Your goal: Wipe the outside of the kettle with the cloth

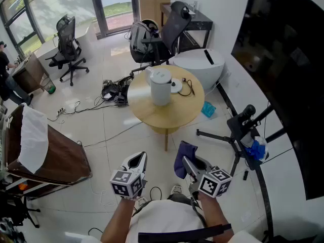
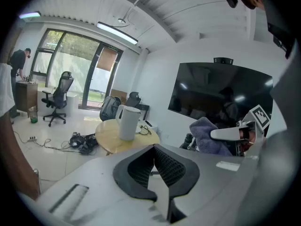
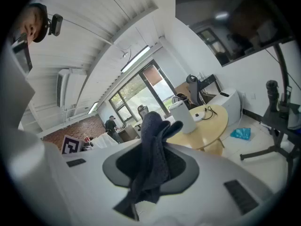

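A white kettle (image 1: 161, 86) stands upright on a round wooden table (image 1: 147, 111) some way ahead of me; it also shows as the kettle (image 2: 128, 122) and the kettle (image 3: 184, 117) in the two gripper views. My right gripper (image 1: 186, 164) is shut on a dark blue cloth (image 1: 183, 158), which sticks up out of the jaws as a folded cloth (image 3: 151, 160). My left gripper (image 1: 137, 161) is shut with nothing between its jaws. Both grippers hang close to my body, well short of the table.
A white kettle base (image 1: 175, 85) and a black cord (image 1: 190, 87) lie on the table beside the kettle. A black tripod (image 1: 242, 130) stands at the right. Office chairs (image 1: 68, 48), floor cables (image 1: 114, 91) and a brown cabinet (image 1: 45, 154) surround the table. A person (image 1: 6, 75) stands far left.
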`<action>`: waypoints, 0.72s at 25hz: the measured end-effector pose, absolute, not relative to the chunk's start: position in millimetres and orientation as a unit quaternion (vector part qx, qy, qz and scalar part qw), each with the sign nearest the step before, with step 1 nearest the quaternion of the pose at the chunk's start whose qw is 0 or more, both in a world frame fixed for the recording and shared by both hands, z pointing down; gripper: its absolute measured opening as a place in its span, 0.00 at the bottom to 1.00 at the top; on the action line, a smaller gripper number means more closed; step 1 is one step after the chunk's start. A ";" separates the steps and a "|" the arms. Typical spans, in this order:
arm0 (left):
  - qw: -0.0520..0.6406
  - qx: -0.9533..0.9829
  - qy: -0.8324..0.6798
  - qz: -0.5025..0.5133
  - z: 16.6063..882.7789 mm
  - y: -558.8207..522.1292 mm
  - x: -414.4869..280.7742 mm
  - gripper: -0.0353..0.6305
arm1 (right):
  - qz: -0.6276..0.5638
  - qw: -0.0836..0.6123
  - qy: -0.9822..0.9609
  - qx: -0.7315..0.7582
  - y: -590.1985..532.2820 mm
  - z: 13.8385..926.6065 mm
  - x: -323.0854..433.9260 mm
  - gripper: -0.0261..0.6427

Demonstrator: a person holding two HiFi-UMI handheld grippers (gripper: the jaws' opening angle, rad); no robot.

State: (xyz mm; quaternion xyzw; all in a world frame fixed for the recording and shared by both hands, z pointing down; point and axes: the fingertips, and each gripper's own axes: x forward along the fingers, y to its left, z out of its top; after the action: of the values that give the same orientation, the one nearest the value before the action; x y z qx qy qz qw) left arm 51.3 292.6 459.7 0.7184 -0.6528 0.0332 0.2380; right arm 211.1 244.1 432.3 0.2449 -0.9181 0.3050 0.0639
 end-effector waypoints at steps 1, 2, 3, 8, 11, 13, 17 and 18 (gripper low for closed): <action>0.233 0.716 -0.657 0.033 458.0 285.2 54.3 0.05 | 0.304 0.065 -0.920 0.241 236.4 431.8 215.8 0.18; 0.229 0.714 -0.661 0.034 456.4 278.0 57.1 0.05 | 0.302 0.065 -0.921 0.237 228.8 431.3 220.3 0.18; 0.224 0.711 -0.665 0.037 455.0 271.0 59.6 0.05 | 0.301 0.065 -0.922 0.233 221.5 430.7 224.3 0.18; 0.211 0.698 -0.683 0.051 450.3 245.0 63.1 0.05 | 0.294 0.067 -0.929 0.214 189.0 427.1 237.8 0.18; 0.210 0.691 -0.689 0.055 449.5 234.3 57.1 0.07 | 0.292 0.061 -0.930 0.213 170.0 424.2 240.9 0.18; 0.207 0.688 -0.694 0.054 448.8 223.6 47.9 0.07 | 0.295 0.058 -0.929 0.215 156.9 425.1 239.2 0.18; 0.205 0.687 -0.696 0.048 452.5 196.1 26.0 0.07 | 0.300 0.063 -0.926 0.219 131.1 432.2 225.9 0.18; 0.204 0.687 -0.695 0.049 453.9 187.1 18.3 0.07 | 0.301 0.063 -0.926 0.220 123.7 433.3 219.6 0.18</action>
State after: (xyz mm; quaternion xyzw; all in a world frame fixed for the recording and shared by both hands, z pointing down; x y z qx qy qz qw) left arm 18.3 187.1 453.9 0.6875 -0.6953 0.0495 0.2036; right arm 219.6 123.7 433.3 0.2201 -0.9258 0.3008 0.0633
